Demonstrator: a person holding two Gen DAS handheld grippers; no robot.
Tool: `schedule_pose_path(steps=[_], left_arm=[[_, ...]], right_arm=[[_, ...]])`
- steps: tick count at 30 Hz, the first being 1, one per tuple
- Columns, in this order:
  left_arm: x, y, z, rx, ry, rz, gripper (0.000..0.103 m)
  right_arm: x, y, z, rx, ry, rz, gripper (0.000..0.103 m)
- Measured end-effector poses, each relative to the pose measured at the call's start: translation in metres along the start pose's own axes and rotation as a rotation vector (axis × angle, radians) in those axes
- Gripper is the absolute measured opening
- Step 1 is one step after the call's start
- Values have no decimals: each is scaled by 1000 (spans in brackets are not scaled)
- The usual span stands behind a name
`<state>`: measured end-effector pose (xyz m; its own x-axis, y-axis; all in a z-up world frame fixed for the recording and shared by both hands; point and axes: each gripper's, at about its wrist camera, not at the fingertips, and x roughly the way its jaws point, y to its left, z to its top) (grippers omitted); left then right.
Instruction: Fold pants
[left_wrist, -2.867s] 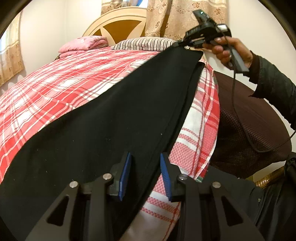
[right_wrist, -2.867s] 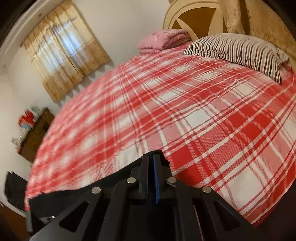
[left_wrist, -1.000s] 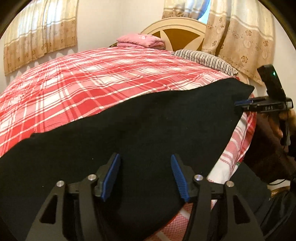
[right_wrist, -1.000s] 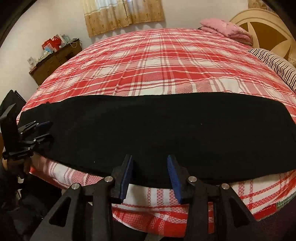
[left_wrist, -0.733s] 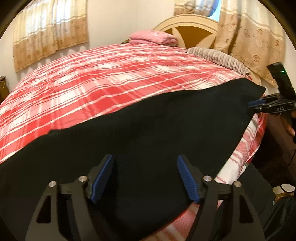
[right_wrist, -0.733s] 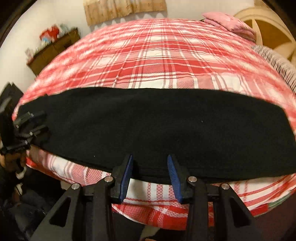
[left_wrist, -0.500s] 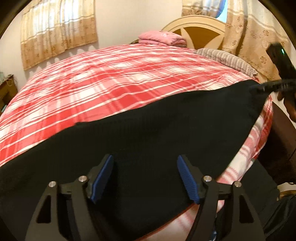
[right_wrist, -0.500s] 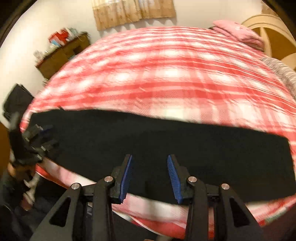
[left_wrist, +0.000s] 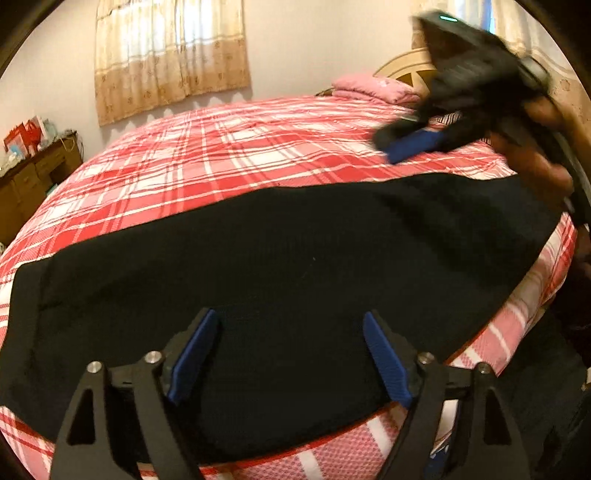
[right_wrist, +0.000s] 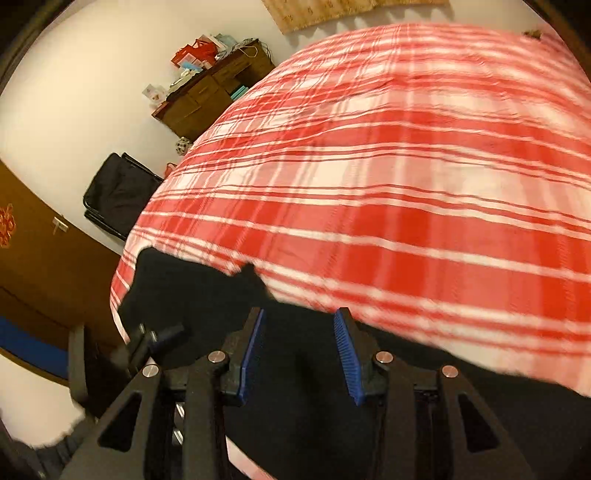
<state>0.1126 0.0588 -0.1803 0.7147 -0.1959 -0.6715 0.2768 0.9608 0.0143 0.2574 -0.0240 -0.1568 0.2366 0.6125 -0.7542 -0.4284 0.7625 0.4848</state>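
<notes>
Black pants (left_wrist: 295, 258) lie flat in a long strip along the near edge of the bed with the red plaid cover (left_wrist: 221, 162). My left gripper (left_wrist: 291, 354) is open and empty, just above the pants near their middle. My right gripper (right_wrist: 299, 347) is open and empty over the pants (right_wrist: 207, 295). In the left wrist view it (left_wrist: 413, 142) hangs blurred above the bed at the upper right, held in a hand. The left gripper (right_wrist: 155, 338) shows small at the lower left of the right wrist view.
A pink folded blanket (left_wrist: 373, 86) and a headboard (left_wrist: 402, 66) are at the bed's far end. A wooden desk (right_wrist: 214, 92) with clutter stands by the wall, and a black bag (right_wrist: 118, 192) is beside the bed. Curtains (left_wrist: 170, 55) hang behind.
My right gripper let go of the pants' end, opened, and has swung up and left over the bed. My left gripper opened wider and drew back. The pants settled flat.
</notes>
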Motion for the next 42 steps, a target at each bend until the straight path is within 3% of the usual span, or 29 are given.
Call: schedule_pose_path(steps=[2,9,12,17,26,30,32,38,42], left_arm=[[-1,-4,-2,12,-6,-6,96],[-15,6,4,-46,-74,-29,97],[-1,14,0,-69,-37,-25,101],[1,9,-5,-29,-45,-16,102],[-3,10,-11,-31,-51,-34,103],[-4,8,-15,-17,-58,-28,103],[-5,6,-15,-10,-58,-25,103],[-6,10,-12,-20,-64,-31,103],[-3,4,-15,14,-66,-7,103]], right_arm=[[15,5,5,33,26,24,41],[35,5,11,53,68,28,43],[41,-1,17,91,83,49,43],[52,1,29,110,96,70,43],[94,3,40,218,256,211,43],[104,-6,38,306,278,295,43],[103,-5,35,290,278,272,8],[71,15,33,211,147,284,5],[66,31,40,135,82,184,3]])
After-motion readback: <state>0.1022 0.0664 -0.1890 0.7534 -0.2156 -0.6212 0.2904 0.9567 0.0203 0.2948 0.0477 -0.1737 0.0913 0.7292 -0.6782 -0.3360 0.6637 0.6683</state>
